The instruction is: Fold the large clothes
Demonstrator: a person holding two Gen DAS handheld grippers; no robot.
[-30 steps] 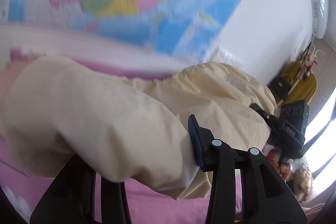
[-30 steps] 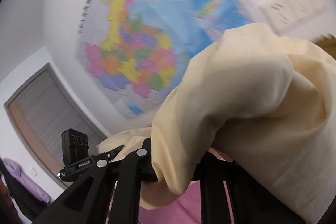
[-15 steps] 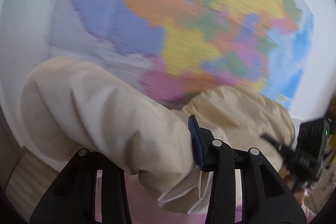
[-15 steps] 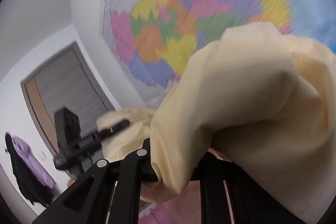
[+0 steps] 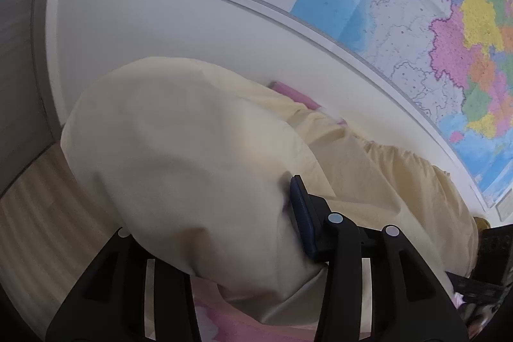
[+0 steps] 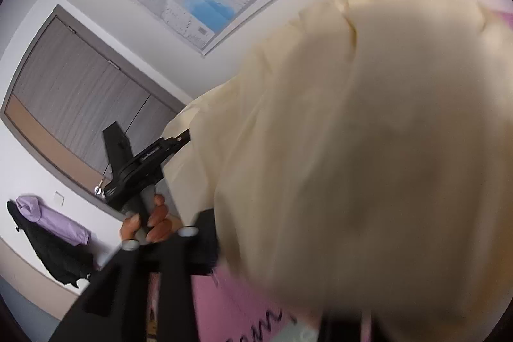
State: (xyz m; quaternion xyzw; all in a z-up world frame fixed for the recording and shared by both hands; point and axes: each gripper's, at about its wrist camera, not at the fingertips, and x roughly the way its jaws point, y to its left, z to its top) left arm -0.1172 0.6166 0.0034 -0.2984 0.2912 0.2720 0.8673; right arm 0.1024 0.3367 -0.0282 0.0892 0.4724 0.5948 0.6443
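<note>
A large pale yellow garment (image 5: 198,156) hangs between both grippers, held up in front of the wall. My left gripper (image 5: 224,233) is shut on one bunched corner of it; the blue pad of its right finger (image 5: 299,210) presses the cloth. My right gripper (image 6: 275,249) is shut on another part of the garment (image 6: 368,133), which billows over the fingers and fills most of the right wrist view. The left gripper and the hand holding it show in the right wrist view (image 6: 141,169), clamped on the garment's edge.
A coloured wall map (image 5: 433,21) covers the white wall behind. A pink bedsheet (image 6: 243,303) lies below. A grey sliding door (image 6: 77,104) and hanging purple and black clothes (image 6: 48,226) are at the left of the right wrist view.
Both grippers have swung the garment around and turned, so the wall map has shifted in both views. The grip on the cloth is unchanged.
</note>
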